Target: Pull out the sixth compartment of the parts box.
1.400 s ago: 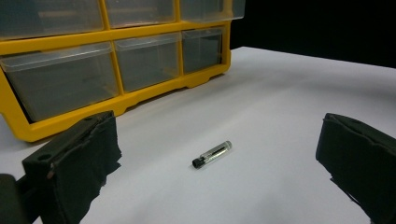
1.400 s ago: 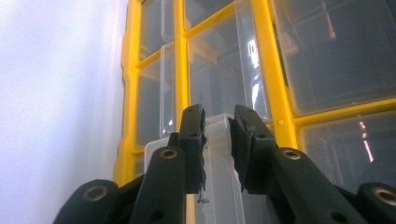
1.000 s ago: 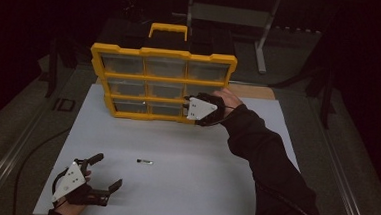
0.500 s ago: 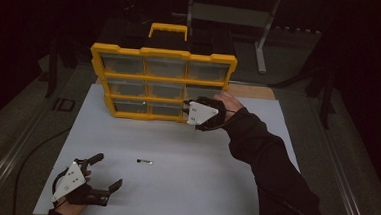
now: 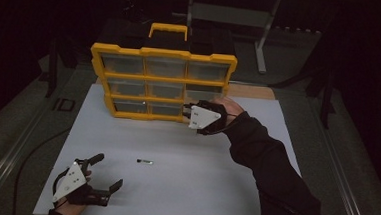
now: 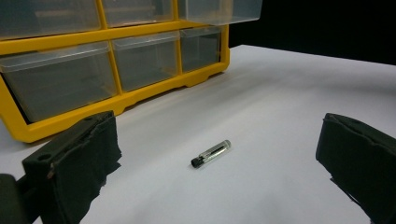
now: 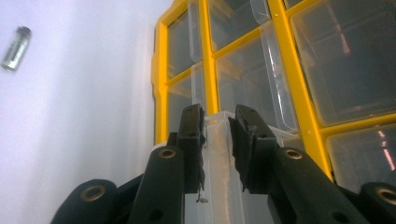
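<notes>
A clear drawer (image 7: 219, 154) is seen pulled partway out of the yellow upright organizer's (image 5: 162, 83) bottom right corner.

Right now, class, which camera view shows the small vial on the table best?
The left gripper view: the vial lies close and sharp, its black cap and clear body plain. The high view shows a tiny dark sliver; the right gripper view shows it blurred in the corner.

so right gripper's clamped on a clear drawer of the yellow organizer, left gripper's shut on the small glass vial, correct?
Not quite. The left gripper is open, with the small glass vial lying loose on the white table between its jaws, as the left gripper view shows. The right gripper does clamp the yellow organizer's clear drawer.
</notes>
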### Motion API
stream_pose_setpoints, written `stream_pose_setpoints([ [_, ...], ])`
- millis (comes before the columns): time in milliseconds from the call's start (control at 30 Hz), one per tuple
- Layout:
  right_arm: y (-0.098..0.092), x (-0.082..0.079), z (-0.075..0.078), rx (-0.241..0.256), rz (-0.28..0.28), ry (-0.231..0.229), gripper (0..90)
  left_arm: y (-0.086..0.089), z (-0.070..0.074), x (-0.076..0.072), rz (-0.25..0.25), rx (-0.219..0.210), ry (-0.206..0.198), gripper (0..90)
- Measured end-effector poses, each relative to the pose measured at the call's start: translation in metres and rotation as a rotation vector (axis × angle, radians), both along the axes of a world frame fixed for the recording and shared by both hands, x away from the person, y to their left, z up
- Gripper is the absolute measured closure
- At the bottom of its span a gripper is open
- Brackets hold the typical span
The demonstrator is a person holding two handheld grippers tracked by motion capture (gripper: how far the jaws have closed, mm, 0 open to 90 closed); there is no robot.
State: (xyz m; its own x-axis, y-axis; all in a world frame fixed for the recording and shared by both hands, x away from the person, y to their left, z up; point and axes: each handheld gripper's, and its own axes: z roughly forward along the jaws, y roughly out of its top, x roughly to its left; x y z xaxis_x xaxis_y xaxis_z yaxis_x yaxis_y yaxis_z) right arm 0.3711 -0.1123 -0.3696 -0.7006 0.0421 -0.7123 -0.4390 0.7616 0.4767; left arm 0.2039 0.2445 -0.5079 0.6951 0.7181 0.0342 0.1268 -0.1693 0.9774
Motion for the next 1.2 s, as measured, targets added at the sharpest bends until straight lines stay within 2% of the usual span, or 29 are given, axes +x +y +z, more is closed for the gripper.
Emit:
stream_pose_setpoints([
  [467, 0.0, 0.005, 0.002, -0.016, 0.016, 0.005, 73.2, 0.0, 0.0, 0.0, -0.003, -0.001, 0.002, 0.0],
  [767, 0.0, 0.005, 0.002, -0.008, 0.013, 0.018, 72.3, 0.0, 0.0, 0.0, -0.004, 0.001, 0.002, 0.0],
  [867, 0.001, 0.005, 0.003, -0.018, 0.001, 0.046, 61.9, 0.0, 0.0, 0.0, -0.003, -0.002, 0.001, 0.0],
  [933, -0.001, 0.005, 0.005, -0.01, -0.021, 0.068, 49.6, 0.001, 0.0, 0.0, -0.003, -0.003, 0.001, 0.0],
  [1067, -0.008, 0.009, 0.012, 0.044, -0.086, 0.131, 38.3, 0.0, 0.0, 0.0, -0.004, -0.001, 0.002, 0.0],
  [1200, -0.018, 0.015, 0.021, 0.137, -0.165, 0.221, 27.8, 0.0, 0.0, 0.0, -0.003, -0.003, 0.004, 0.0],
])
